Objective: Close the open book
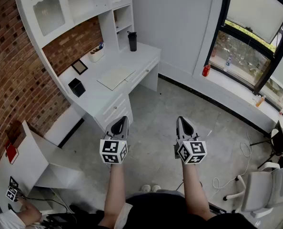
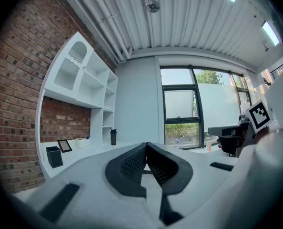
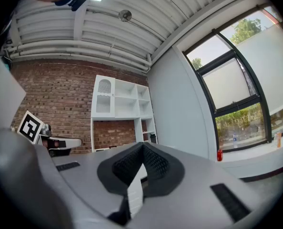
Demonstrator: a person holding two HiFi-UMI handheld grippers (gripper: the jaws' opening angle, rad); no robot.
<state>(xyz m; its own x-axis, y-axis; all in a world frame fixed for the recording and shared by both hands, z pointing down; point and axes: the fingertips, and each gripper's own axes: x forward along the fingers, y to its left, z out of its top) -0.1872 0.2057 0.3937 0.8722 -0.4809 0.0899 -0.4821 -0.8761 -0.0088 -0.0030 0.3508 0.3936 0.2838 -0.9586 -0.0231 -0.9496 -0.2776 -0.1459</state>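
The open book lies flat with pale pages on the white desk against the brick wall, far ahead and to the left of both grippers. My left gripper is held level over the floor, jaws shut and holding nothing. Beside it, my right gripper is also level, its jaws meeting at the tips with nothing in them. Neither gripper view shows the book clearly.
On the desk stand a black tumbler, a black box, a picture frame and a white holder. A white table stands at left, an office chair and floor cables at right.
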